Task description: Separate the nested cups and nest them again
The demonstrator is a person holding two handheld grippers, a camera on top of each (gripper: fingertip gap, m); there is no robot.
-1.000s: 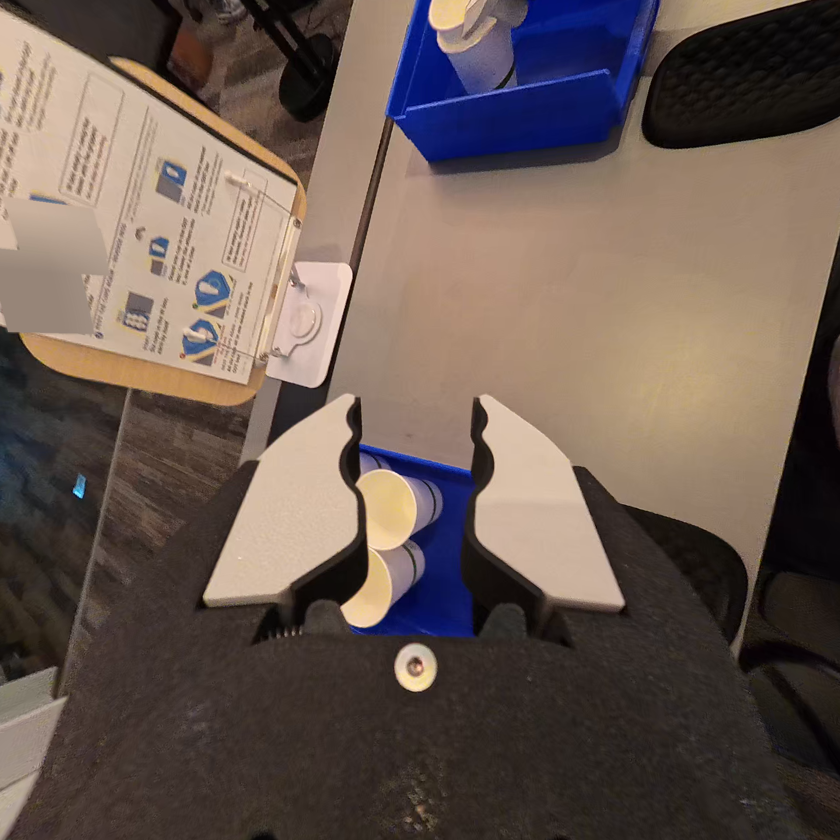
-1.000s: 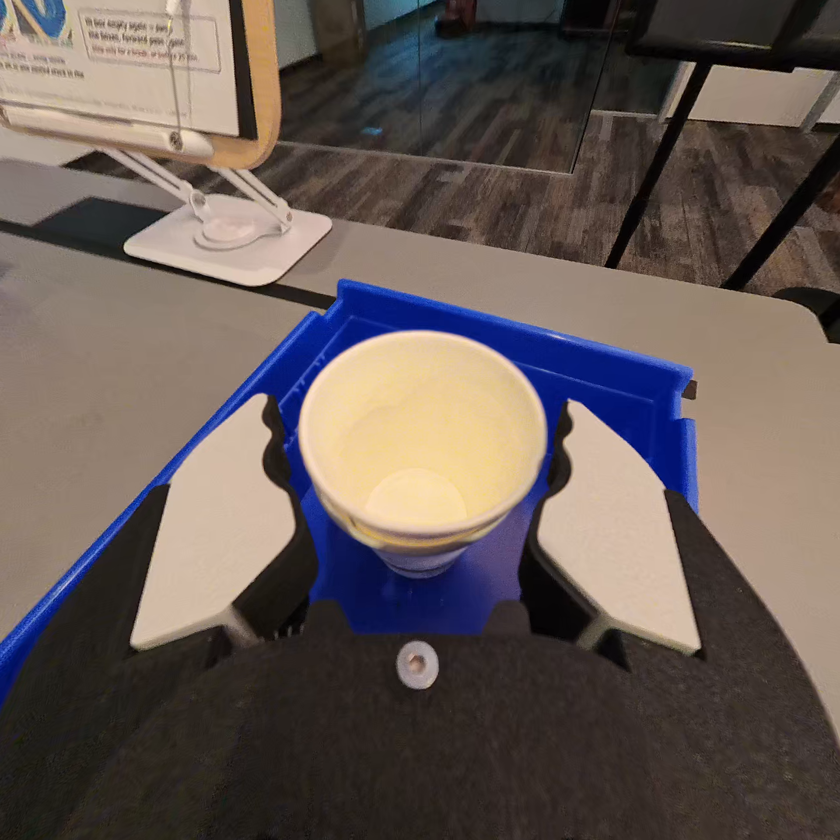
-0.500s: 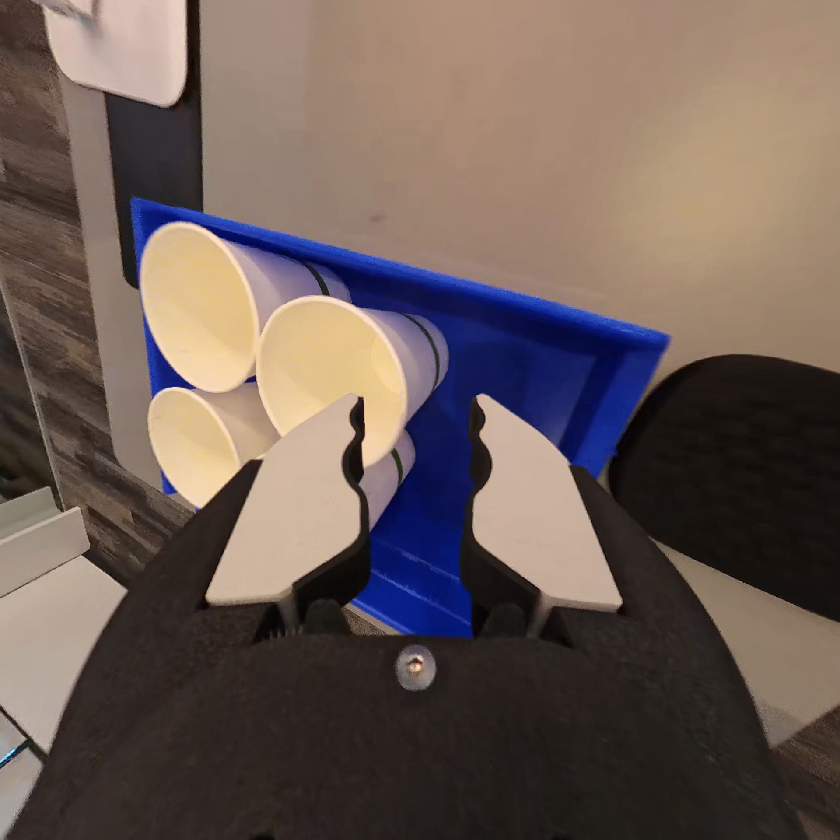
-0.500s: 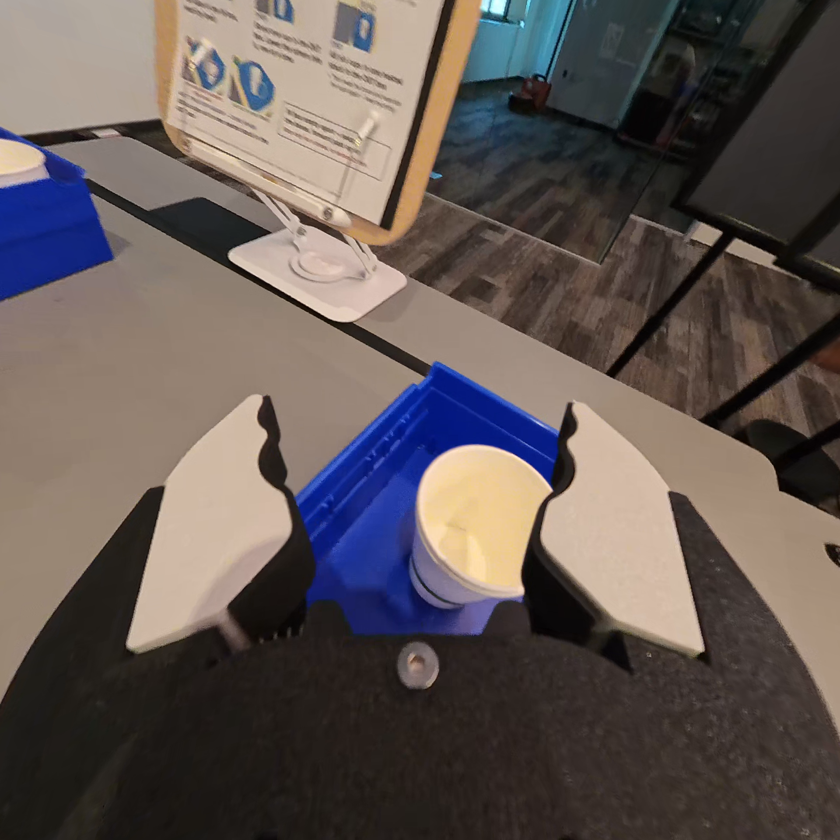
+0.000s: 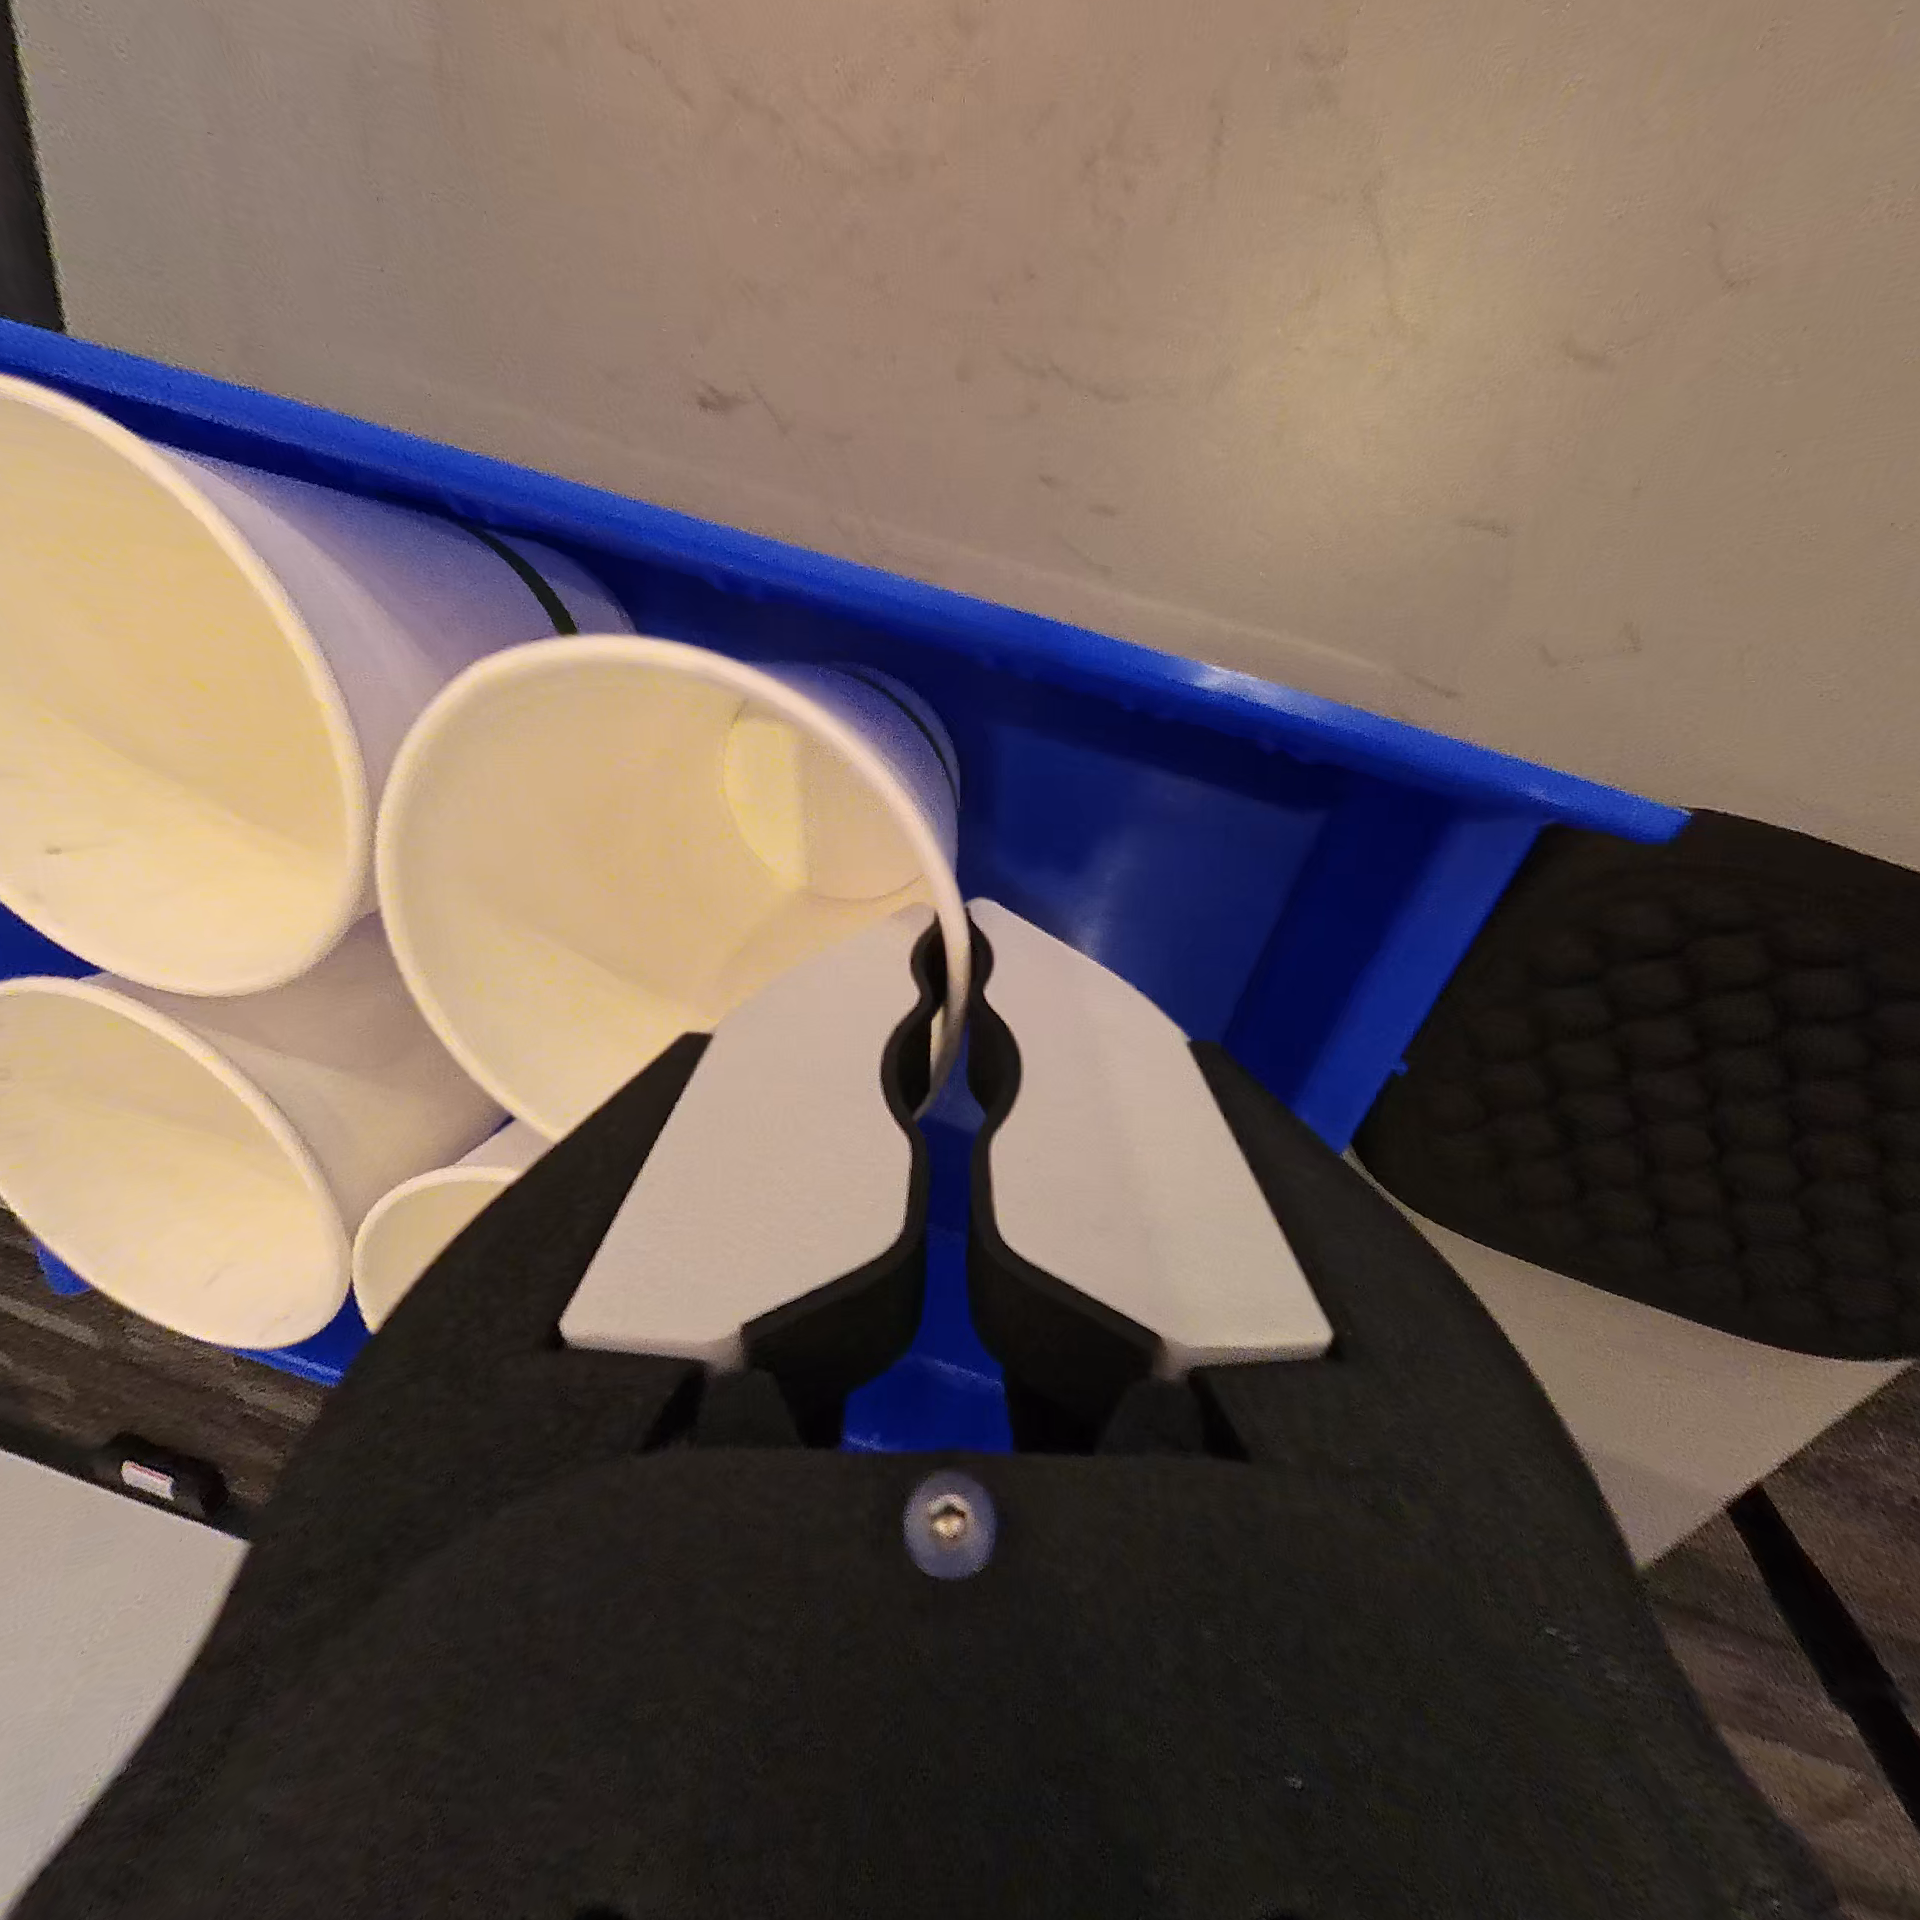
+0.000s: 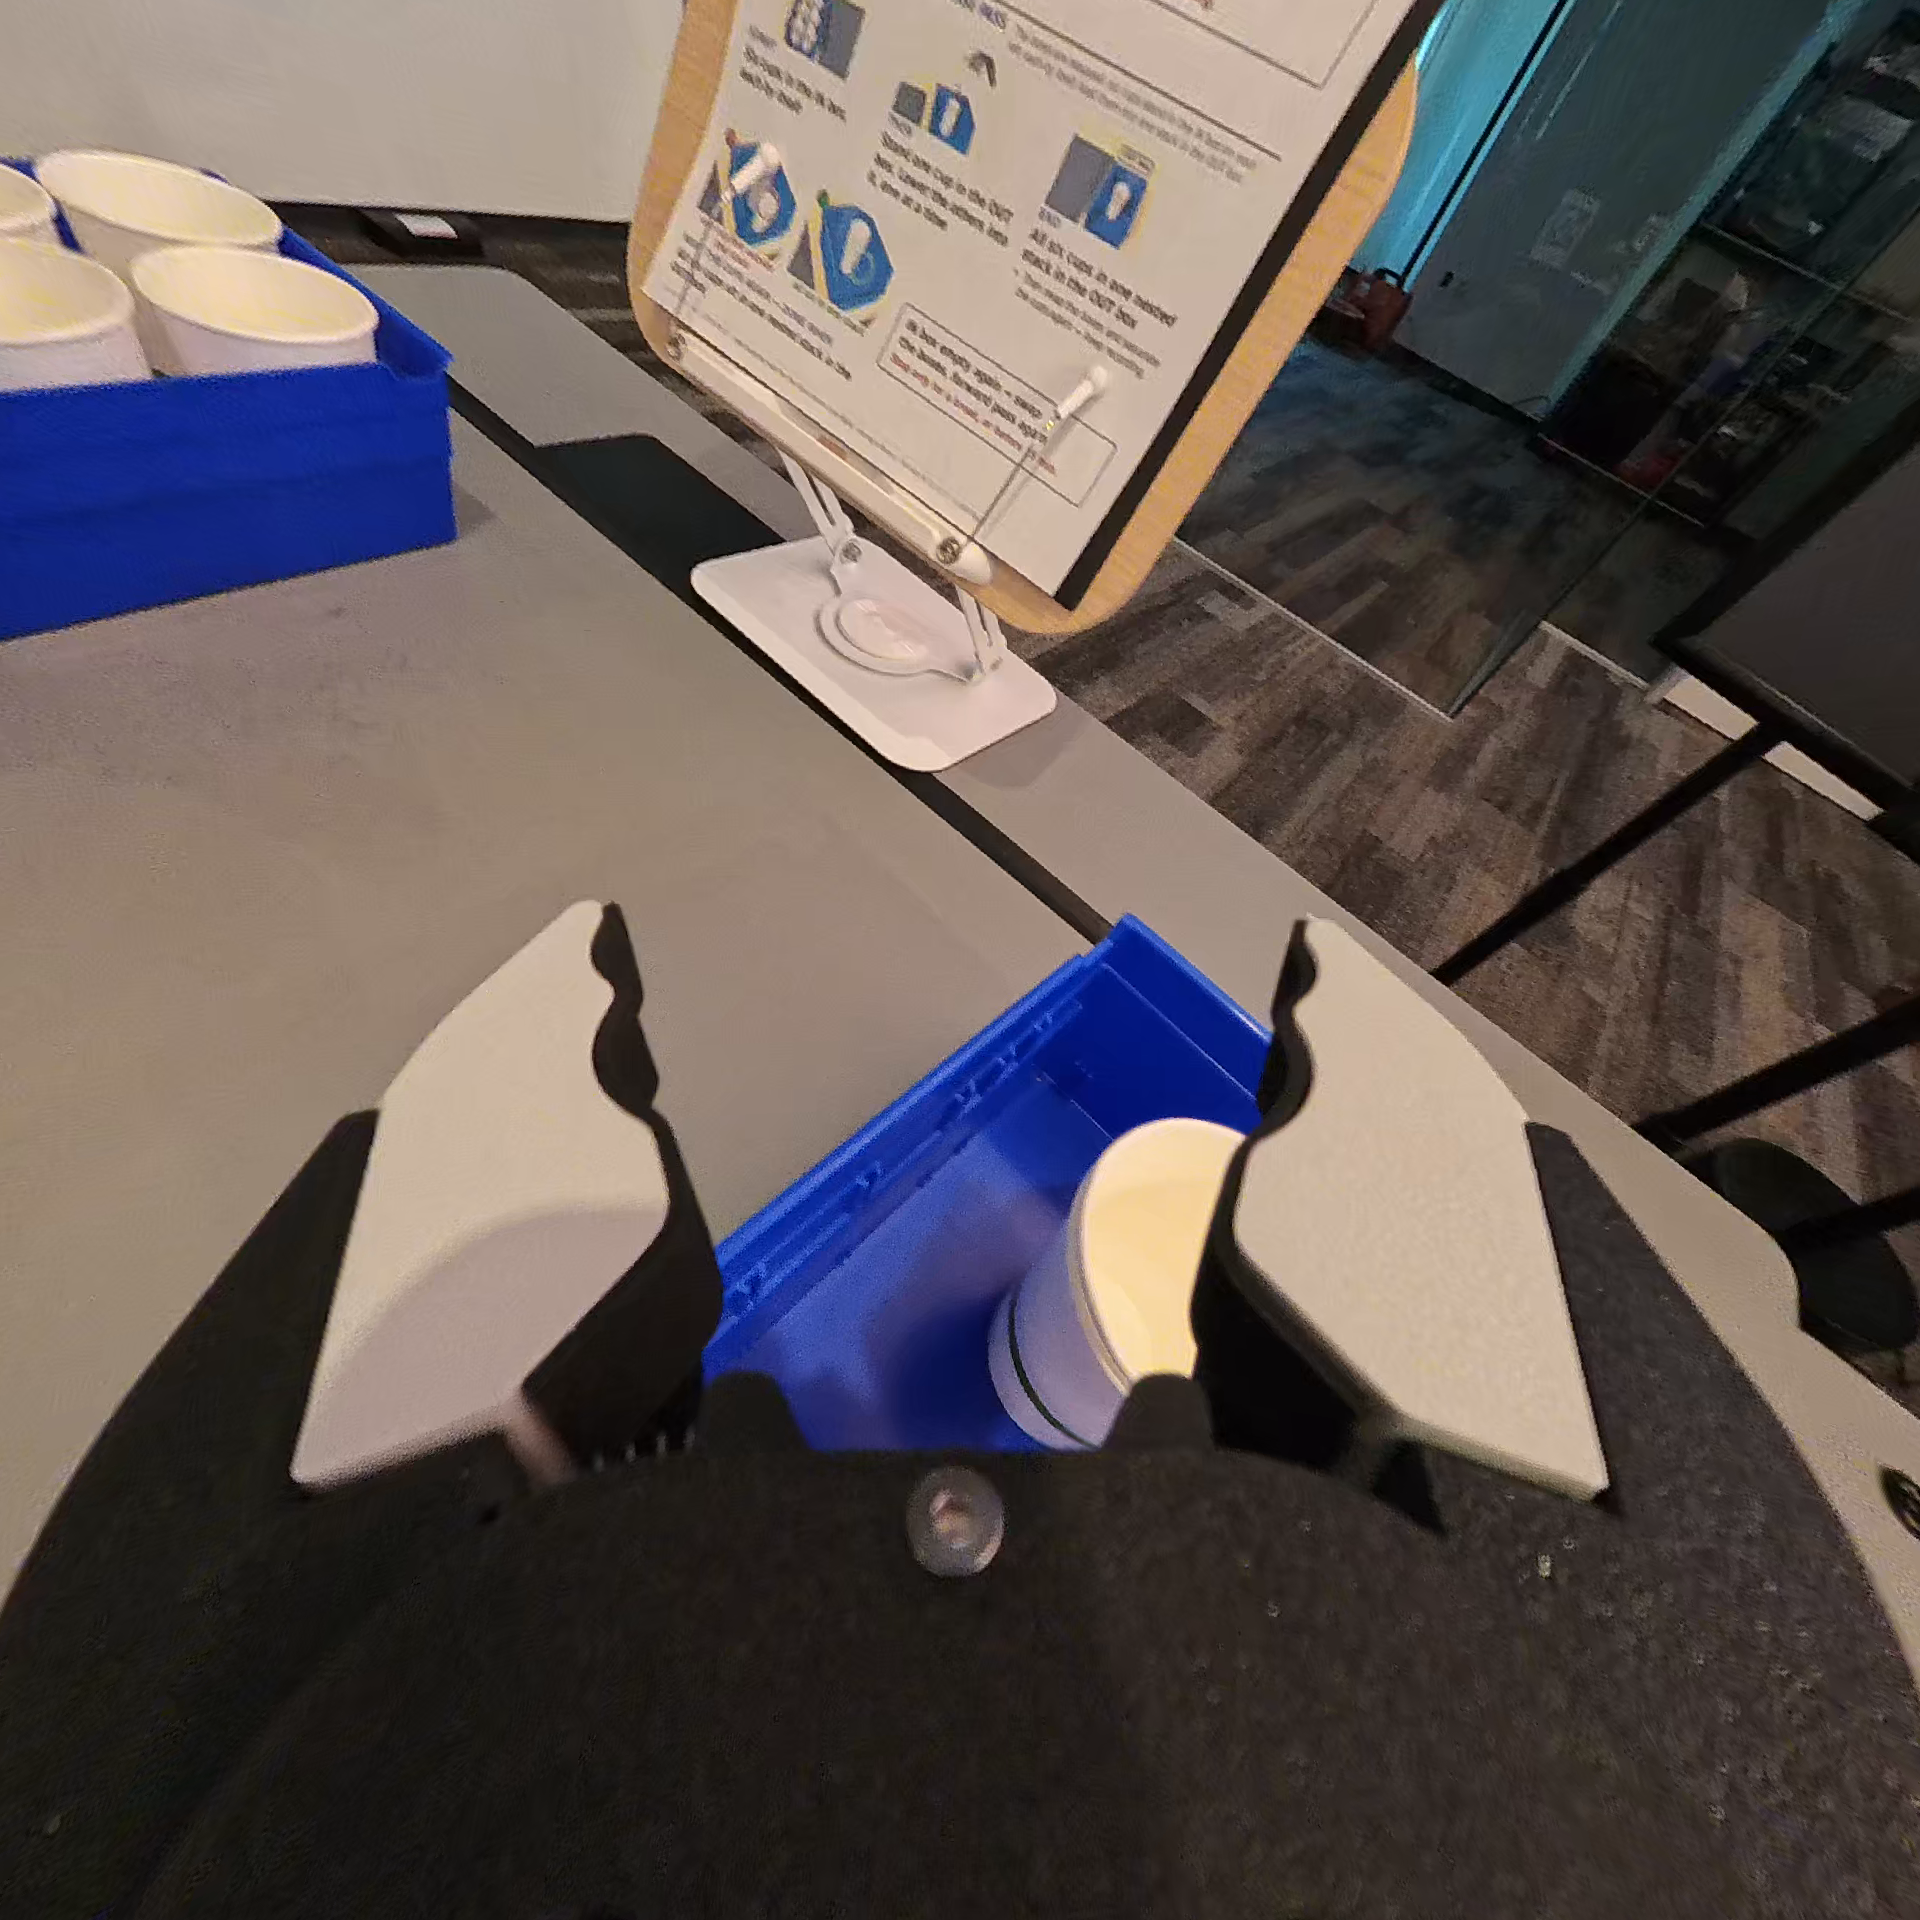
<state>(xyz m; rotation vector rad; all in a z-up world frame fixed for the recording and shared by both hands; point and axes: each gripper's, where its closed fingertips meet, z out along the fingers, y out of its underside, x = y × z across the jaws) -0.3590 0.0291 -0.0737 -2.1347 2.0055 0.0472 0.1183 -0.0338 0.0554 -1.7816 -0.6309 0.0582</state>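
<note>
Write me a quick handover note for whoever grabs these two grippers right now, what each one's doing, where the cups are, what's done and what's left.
Left gripper: shut on the rim of one paper cup in the left blue bin; at least three more loose cups beside it there.
Right gripper: open, empty, above the right blue bin, where a cup stack stands.
Done: cups separated.
Left: carry the gripped cup to the stack, then the rest likewise.

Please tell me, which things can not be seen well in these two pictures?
- Left wrist view: the fourth cup is mostly hidden behind the left claw; the leftmost cups are cut by the picture edge.
- Right wrist view: the cup in the near blue bin is blurred and half hidden behind a finger of the right claw.
</note>
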